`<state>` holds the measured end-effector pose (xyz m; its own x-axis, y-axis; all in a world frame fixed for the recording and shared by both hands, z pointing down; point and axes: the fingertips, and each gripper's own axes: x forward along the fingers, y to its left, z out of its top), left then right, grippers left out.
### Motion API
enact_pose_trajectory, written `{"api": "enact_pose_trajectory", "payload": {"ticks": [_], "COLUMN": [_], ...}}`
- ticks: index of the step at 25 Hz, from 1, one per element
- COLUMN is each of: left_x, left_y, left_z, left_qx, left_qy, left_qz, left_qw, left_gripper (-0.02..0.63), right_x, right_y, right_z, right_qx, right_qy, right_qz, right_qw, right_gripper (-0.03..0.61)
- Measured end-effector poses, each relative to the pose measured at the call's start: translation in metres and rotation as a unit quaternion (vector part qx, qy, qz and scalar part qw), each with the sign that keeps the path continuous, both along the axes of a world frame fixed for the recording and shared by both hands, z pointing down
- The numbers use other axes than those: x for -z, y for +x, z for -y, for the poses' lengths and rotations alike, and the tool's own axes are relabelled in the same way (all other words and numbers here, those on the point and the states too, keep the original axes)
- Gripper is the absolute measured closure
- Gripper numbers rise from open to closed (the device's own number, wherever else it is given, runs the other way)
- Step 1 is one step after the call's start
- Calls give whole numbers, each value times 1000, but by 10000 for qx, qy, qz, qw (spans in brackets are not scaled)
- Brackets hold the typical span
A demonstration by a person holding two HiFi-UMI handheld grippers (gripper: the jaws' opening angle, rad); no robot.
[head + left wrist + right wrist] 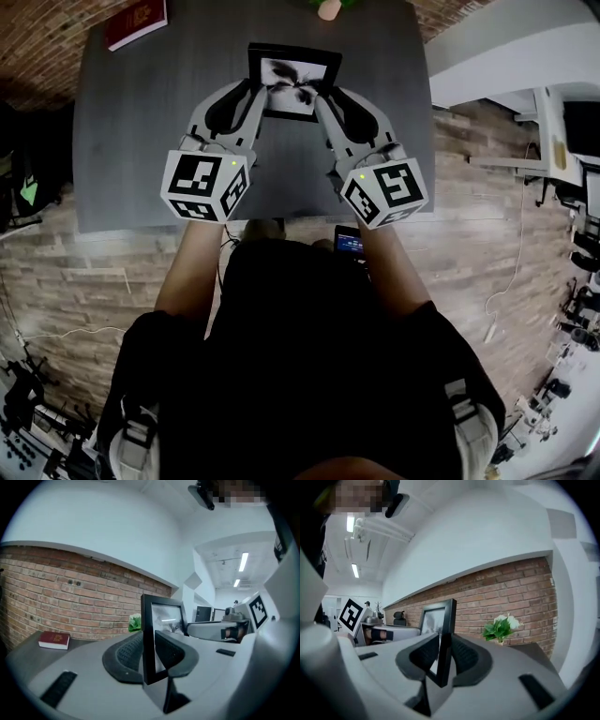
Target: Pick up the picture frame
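Head view: left gripper (256, 87) and right gripper (322, 94) clamp the 2 side edges of the picture frame (293, 79) over the grey table (131, 150); red book (137, 23) well apart.

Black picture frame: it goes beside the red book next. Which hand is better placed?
Left, probably: left gripper and right gripper both clamp the black picture frame; the red book lies on the left.

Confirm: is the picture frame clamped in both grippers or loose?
Clamped: the left gripper and right gripper are each shut on opposite edges of the picture frame.
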<state>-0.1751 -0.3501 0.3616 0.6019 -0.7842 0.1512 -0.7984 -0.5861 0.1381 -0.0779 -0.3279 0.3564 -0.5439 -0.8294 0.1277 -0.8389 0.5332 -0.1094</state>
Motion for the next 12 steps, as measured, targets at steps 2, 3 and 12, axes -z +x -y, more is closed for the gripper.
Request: {"api": "enact_pose_trajectory", "payload": {"ticks": [2, 3, 12], "left_x": [14, 20, 38], "left_y": [13, 20, 76], "left_z": [-18, -29, -165], "left_qx": [-16, -19, 208], "left_qy": [171, 258, 550], "left_qz": [36, 48, 141], "left_qw": [9998, 9997, 9982], "left_gripper": [545, 545, 548], "right_x": [11, 17, 37], "right_y": [13, 21, 80], "right_z": [-18, -28, -156], "right_qx": [-8, 0, 290], "right_qy": [114, 179, 613], "right_qz": [57, 90, 313], "right_qw": [9999, 9998, 9972], "right_gripper": [495, 497, 508]}}
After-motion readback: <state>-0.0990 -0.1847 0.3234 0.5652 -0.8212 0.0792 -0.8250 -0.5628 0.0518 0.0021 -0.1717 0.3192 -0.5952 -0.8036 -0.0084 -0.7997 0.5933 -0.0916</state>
